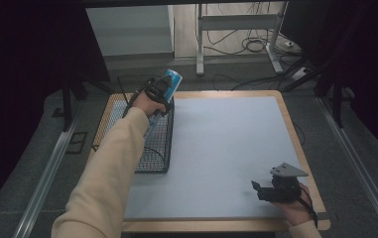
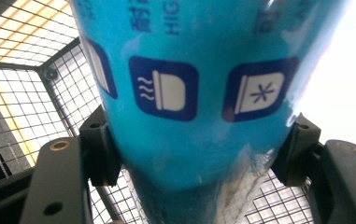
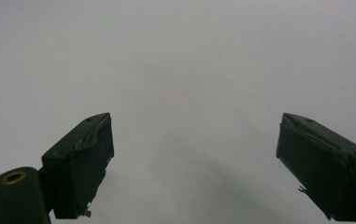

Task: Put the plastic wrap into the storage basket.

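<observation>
One blue cup, one wire basket

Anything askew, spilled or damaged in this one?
Nothing stands out. The blue cup is tilted, but only because the left gripper holds it over the wire basket. The right gripper rests open on the grey mat.

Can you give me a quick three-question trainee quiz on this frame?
1. True or false: the left gripper is shut on the blue can.
2. What does the blue can hang over? A) the wire basket B) the grey mat C) the floor
3. In one word, how do the right gripper jaws stand?

Key: 1 true. 2 A; wire mesh shows beneath the can in the left gripper view. 3 open, with nothing between them, over the grey mat.
</observation>
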Demonstrator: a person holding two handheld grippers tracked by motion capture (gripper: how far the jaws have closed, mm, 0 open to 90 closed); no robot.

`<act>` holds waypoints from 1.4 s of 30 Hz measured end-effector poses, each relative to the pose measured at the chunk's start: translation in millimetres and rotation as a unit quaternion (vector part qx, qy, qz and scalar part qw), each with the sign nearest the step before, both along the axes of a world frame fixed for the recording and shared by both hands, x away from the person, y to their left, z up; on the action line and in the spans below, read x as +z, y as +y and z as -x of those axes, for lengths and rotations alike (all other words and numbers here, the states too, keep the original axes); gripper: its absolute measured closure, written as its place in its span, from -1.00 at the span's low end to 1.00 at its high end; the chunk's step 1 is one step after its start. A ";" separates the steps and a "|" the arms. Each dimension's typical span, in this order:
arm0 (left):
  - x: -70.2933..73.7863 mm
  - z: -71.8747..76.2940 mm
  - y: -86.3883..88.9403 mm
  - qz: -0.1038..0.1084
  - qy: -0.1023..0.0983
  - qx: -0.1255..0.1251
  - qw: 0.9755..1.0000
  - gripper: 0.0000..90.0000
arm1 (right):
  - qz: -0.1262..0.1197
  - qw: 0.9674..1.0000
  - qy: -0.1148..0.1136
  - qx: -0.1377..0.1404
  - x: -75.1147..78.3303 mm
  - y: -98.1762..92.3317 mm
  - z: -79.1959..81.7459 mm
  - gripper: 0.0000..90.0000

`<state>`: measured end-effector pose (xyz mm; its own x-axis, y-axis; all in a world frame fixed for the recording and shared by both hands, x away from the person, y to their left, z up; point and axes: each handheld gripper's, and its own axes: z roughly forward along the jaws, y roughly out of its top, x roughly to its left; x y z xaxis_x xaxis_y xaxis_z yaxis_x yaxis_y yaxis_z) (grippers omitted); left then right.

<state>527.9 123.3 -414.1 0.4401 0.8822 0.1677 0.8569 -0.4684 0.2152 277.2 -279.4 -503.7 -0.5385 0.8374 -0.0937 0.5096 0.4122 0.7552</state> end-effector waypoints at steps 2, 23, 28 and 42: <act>-4.0 -1.9 -1.7 -0.004 0.001 0.001 1.000 -0.30 | 0.001 1.000 -0.001 0.002 0.4 0.6 0.5 -0.74; -15.9 -9.4 2.0 -0.021 -0.015 0.012 1.000 -0.33 | 0.002 1.000 0.001 0.005 -0.4 1.1 0.9 -0.74; -3.7 -2.5 2.4 -0.003 -0.035 0.011 0.999 -0.40 | 0.002 1.000 0.001 0.005 0.3 0.9 1.4 -0.74; 36.4 74.1 -7.6 0.124 -0.106 -0.015 0.986 -0.61 | 0.003 1.000 -0.001 0.005 0.3 1.2 2.4 -0.74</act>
<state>453.8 115.7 -377.7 0.4446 0.8948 0.0399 0.7665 -0.4031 0.4999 274.8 -278.2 -503.5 -0.5463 0.8317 -0.0990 0.5045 0.4211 0.7537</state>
